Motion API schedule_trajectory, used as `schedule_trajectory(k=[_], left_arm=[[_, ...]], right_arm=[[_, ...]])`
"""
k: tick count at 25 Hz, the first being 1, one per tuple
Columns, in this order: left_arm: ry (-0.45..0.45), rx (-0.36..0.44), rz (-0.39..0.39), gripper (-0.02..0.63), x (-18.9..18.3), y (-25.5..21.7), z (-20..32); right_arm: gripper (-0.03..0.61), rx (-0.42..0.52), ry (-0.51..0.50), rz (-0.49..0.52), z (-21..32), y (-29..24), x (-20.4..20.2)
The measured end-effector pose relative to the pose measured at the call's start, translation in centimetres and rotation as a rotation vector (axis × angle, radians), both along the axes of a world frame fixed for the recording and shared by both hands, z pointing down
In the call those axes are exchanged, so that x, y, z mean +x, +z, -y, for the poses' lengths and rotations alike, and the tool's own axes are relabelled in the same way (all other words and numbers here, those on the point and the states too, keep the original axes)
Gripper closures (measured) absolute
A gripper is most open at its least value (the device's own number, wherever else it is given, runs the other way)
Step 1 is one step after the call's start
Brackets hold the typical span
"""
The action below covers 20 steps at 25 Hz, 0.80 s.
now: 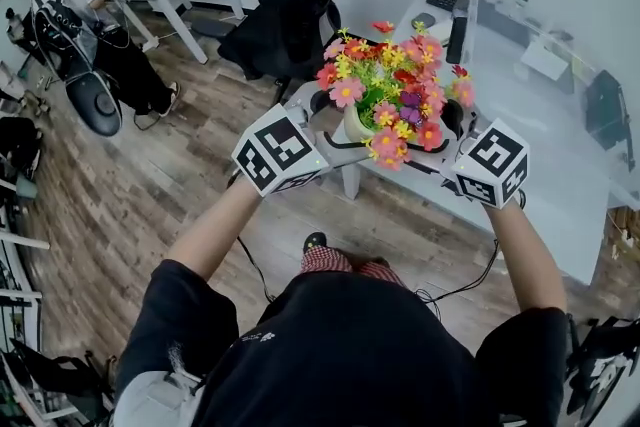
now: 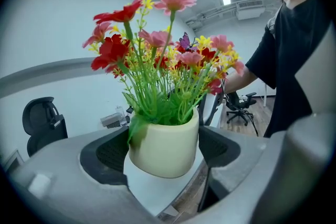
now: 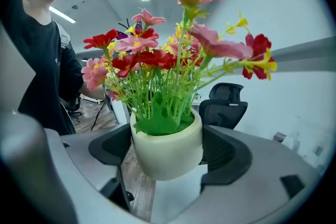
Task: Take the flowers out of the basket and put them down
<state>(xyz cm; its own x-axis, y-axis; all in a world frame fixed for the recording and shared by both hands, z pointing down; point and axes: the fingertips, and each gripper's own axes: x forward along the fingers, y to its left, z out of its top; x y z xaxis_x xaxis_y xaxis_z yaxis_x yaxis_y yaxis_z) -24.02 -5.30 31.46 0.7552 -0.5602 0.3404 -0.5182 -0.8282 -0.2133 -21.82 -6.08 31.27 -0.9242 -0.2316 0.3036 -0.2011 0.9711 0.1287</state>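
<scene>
I'm gripping the cream pot [image 1: 354,127] of flowers [image 1: 392,90] from opposite sides, with the left gripper [image 2: 164,147] and right gripper [image 3: 167,149] both clamping its walls. It's hanging in the air right by the white table [image 1: 560,165] edge, over the wood floor [image 1: 130,205].

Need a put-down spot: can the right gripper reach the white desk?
Probably yes. The right gripper and left gripper both clamp the flower pot beside the white desk, whose near part looks bare.
</scene>
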Motion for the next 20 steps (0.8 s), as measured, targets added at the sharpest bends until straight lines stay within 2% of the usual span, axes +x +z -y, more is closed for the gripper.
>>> schedule_trajectory(k=[20], left_arm=[[0.127,-0.043,0.010,0.201,-1.2,1.5,1.5]], right_arm=[[0.152,-0.043,0.129,0.013,1.3,1.5,-1.1]])
